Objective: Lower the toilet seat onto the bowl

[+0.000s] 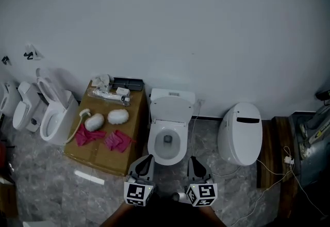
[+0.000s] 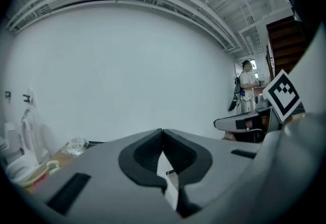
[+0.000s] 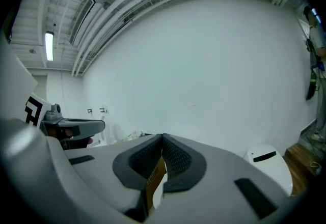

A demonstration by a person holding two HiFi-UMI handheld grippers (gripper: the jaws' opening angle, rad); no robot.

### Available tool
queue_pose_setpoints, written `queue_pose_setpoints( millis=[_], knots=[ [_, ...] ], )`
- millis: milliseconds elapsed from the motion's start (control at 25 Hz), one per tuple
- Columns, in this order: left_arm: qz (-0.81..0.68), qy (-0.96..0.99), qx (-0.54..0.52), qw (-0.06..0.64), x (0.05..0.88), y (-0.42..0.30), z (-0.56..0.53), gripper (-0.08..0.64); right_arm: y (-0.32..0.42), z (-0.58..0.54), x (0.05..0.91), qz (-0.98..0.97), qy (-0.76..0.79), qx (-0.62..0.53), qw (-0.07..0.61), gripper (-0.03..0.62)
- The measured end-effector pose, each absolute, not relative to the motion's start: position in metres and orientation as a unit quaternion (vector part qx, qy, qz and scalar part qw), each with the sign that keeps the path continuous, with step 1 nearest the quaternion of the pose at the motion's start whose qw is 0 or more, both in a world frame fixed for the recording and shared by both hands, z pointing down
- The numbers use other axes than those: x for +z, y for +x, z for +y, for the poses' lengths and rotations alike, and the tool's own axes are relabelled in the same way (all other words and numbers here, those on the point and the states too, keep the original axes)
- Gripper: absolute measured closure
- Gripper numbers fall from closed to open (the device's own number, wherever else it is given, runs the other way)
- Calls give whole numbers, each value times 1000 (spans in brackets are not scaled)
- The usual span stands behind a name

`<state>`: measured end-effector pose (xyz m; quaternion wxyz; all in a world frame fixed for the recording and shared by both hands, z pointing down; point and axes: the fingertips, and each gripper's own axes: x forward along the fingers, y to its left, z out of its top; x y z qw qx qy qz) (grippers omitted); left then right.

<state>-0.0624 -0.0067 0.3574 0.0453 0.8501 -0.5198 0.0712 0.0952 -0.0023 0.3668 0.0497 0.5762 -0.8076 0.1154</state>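
White wall and grey marbled floor (image 1: pixel 46 179) frame the toilet seat (image 1: pixel 154 143), which appears to lie flat on the bowl (image 1: pixel 173 145) of the centre toilet, its lid (image 1: pixel 172 110) raised behind. My left hand-held gripper (image 1: pixel 147 160) and right hand-held gripper (image 1: pixel 194 161) hang just before the bowl, both closed on nothing. Leftward stands a cardboard box (image 1: pixel 98 153) bearing pink cloths (image 1: pixel 117 141); rightward, a closed toilet (image 1: pixel 240 133).
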Motion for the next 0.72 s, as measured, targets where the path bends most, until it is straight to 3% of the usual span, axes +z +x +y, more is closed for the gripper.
queue_pose_setpoints(
  millis=[720],
  knots=[
    [-509, 857, 65, 40, 351, -64, -20, 551, 80, -6, 368, -812, 571, 107, 63, 566]
  ],
)
